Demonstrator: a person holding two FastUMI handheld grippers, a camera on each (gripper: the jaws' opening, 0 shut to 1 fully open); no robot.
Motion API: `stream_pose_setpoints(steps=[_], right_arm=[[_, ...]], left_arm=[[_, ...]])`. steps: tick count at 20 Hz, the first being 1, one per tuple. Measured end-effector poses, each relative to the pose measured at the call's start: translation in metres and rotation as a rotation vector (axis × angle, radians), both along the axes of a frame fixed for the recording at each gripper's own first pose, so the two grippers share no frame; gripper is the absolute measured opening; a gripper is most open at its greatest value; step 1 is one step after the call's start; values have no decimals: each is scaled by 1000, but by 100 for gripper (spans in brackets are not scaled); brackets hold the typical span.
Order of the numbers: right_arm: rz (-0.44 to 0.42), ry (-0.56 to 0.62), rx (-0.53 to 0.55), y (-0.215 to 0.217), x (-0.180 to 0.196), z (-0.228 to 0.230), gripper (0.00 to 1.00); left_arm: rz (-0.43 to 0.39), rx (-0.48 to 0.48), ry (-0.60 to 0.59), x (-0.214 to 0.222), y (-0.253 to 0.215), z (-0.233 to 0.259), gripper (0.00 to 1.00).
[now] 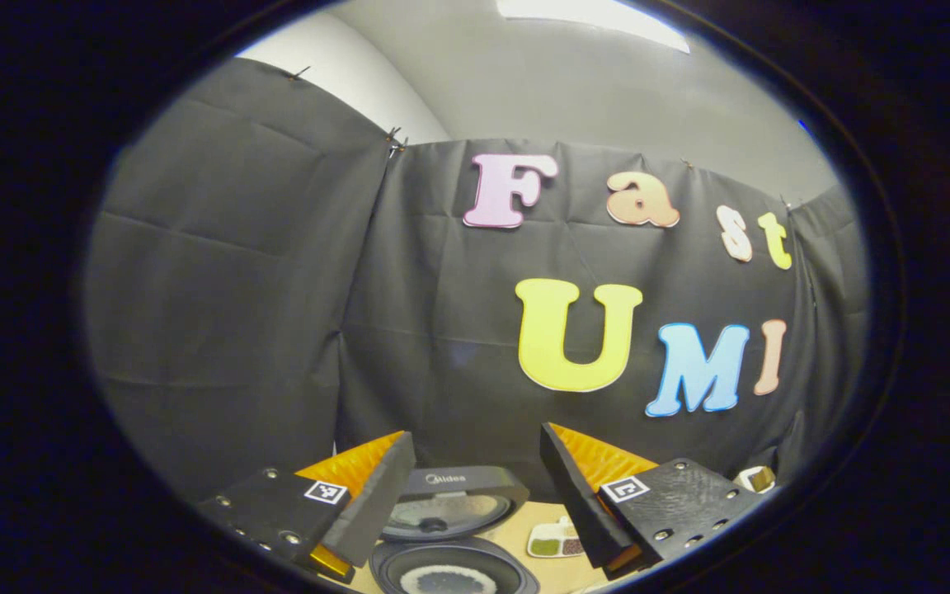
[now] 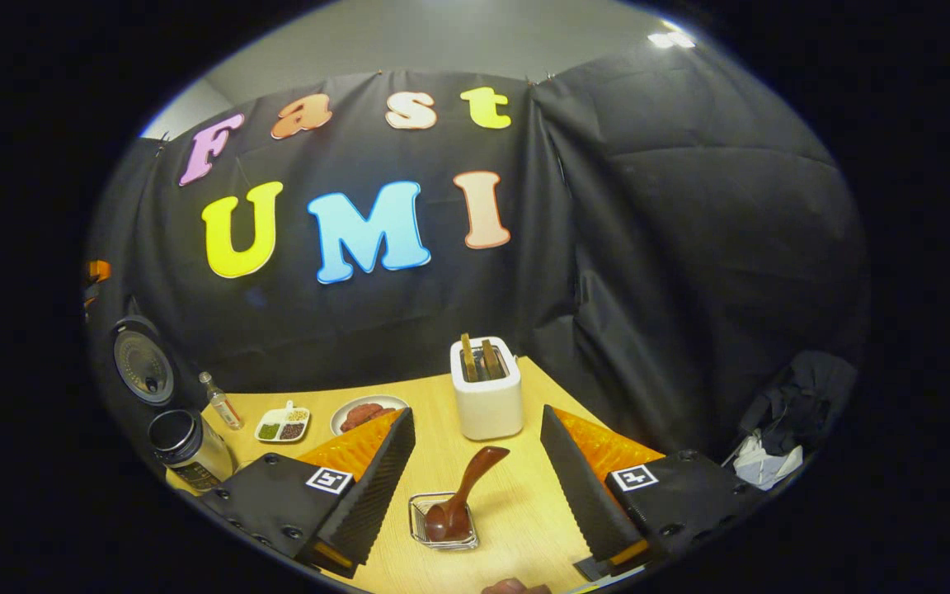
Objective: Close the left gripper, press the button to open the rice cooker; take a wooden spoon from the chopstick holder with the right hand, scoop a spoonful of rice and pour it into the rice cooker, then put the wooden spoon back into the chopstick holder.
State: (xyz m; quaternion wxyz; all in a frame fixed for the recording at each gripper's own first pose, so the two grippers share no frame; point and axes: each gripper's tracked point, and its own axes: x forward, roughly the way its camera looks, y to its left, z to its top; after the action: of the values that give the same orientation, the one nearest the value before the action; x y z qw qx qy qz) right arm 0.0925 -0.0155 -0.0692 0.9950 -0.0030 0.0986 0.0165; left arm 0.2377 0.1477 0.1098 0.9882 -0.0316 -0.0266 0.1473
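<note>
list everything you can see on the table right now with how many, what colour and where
rice cooker: one, dark grey, lid up, left end of table
wooden spoon: one, dark brown, standing in holder, near front
holder: one, clear, front centre
toaster: one, white, middle back
plate: one, white, reddish food, left of toaster
divided dish: one, white, left of plate
small bottle: one, clear, by wall
metal canister: one, silver, left front
table: one, light wood
left gripper: open, above cooker
right gripper: open, around spoon area
</note>
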Motion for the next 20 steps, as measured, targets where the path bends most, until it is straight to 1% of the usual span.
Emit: stream_pose_setpoints(steps=[2, 5, 7, 9, 11, 14, 15, 16, 17, 20], right_arm=[[3, -41, -18, 6, -10, 14, 98], [-6, -53, -33, 11, -26, 21, 98], [-16, -54, -7, 12, -38, 23, 98], [-35, -53, 2, 7, -50, 23, 98], [-42, -33, -11, 7, -58, 16, 98], [-45, 31, -36, 10, -65, 4, 98], [-40, 31, -36, 14, -66, 7, 98], [-34, 24, -33, 18, -66, 10, 98], [-26, 17, -31, 23, -66, 13, 98], [5, 15, -55, 31, -65, 9, 98]], left_arm=[[-6, 22, 10, 26, 12, -3, 96], [-1, 44, 50, 57, 29, -23, 95], [8, 34, 100, 74, 42, -47, 95], [19, 18, 122, 83, 53, -65, 95], [26, 32, 153, 87, 59, -82, 96], [4, 30, 208, 91, 54, -112, 96], [12, 39, 179, 91, 56, -109, 98], [12, 39, 180, 88, 53, -108, 99], [20, 34, 186, 87, 51, -111, 98], [27, 21, 197, 79, 43, -116, 99]])
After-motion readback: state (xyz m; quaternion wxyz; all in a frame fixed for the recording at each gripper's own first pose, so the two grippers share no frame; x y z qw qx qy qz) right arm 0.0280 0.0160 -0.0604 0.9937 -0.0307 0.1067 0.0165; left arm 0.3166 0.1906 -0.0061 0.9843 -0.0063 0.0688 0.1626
